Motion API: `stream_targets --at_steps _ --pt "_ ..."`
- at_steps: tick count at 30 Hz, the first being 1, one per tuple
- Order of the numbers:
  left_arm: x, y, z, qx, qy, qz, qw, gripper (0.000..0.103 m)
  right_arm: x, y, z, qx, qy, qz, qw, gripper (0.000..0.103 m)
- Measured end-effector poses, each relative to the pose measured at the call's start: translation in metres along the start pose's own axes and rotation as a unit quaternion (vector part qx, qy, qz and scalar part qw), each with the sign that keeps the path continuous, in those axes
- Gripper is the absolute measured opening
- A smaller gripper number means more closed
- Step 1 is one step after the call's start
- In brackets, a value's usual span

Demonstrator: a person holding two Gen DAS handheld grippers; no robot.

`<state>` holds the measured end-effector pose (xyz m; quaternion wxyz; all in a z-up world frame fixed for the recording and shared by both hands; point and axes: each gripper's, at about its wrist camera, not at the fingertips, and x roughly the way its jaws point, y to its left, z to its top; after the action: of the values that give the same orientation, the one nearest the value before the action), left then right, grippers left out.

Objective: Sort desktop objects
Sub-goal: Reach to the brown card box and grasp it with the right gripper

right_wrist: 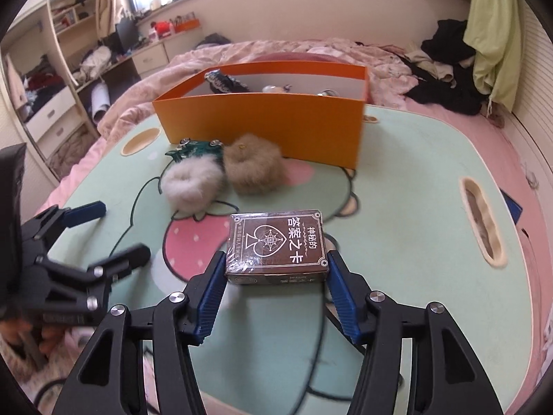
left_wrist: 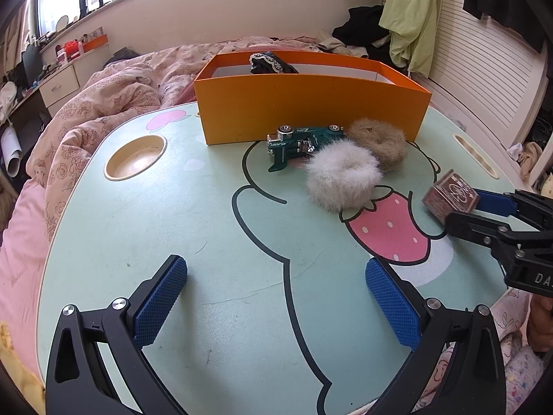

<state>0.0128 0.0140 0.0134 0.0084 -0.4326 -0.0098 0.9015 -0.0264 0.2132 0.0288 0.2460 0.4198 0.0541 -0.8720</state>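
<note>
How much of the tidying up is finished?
Some things already lie in the orange box. The right gripper holds the brown card box between its fingers. The toy car, white scrunchie and beige scrunchie wait on the table.

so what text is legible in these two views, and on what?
"神秘的 答案之卡": top of the brown card box in the right gripper.
"DA", cut off by the frame edge: right gripper body, left wrist view.
"CASH"?, uncertain: green toy car.
Box side print: too blurred.
</note>
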Motion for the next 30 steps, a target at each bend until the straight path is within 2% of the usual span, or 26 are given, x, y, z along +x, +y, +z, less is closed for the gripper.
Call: stream_targets --at_steps 1,2,3,6,11,14,17,19,20,21,25,30 --pt "0.0 0.0 0.0 0.0 0.0 0.0 1.0 0.103 -0.003 -0.003 -0.004 0.002 -0.003 -0.005 1.0 0.068" --pt "0.0 0.0 0.0 0.0 0.0 0.0 1.0 0.103 -0.005 -0.006 -0.008 0.005 -0.007 -0.01 1.0 0.079" --pt "0.0 0.0 0.0 0.0 0.0 0.0 1.0 0.103 -0.008 -0.009 -0.01 0.011 -0.014 -0.011 1.0 0.083" --pt "0.0 0.0 0.0 0.0 0.0 0.0 1.0 0.103 -0.009 -0.014 -0.009 0.023 -0.022 -0.002 0.999 0.084" --pt "0.0 0.0 0.0 0.0 0.0 0.0 1.0 0.103 0.008 -0.005 0.0 0.006 -0.01 -0.024 1.0 0.087" --pt "0.0 0.0 0.0 0.0 0.0 0.0 1.0 0.103 0.019 0.002 0.006 -0.011 0.003 -0.053 0.999 0.09" --pt "0.0 0.0 -0.001 0.0 0.0 0.0 1.0 0.103 0.023 0.008 0.006 -0.024 0.0 -0.048 0.999 0.09" --pt "0.0 0.0 -0.001 0.0 0.0 0.0 1.0 0.103 0.021 0.007 0.003 -0.025 -0.009 -0.045 0.999 0.084" --pt "0.0 0.0 -0.001 0.0 0.0 0.0 1.0 0.103 0.019 0.007 0.002 -0.026 -0.016 -0.043 0.999 0.066" --pt "0.0 0.0 -0.001 0.0 -0.001 0.0 1.0 0.103 0.016 0.007 0.001 -0.026 -0.022 -0.043 0.999 0.056" --pt "-0.003 0.001 0.0 -0.002 -0.005 -0.009 0.9999 0.103 0.01 0.005 -0.003 -0.02 -0.035 -0.042 0.998 0.056" --pt "-0.02 -0.008 0.013 0.021 -0.046 -0.034 0.9982 0.103 0.001 0.003 -0.004 -0.012 -0.057 -0.047 0.997 0.056"
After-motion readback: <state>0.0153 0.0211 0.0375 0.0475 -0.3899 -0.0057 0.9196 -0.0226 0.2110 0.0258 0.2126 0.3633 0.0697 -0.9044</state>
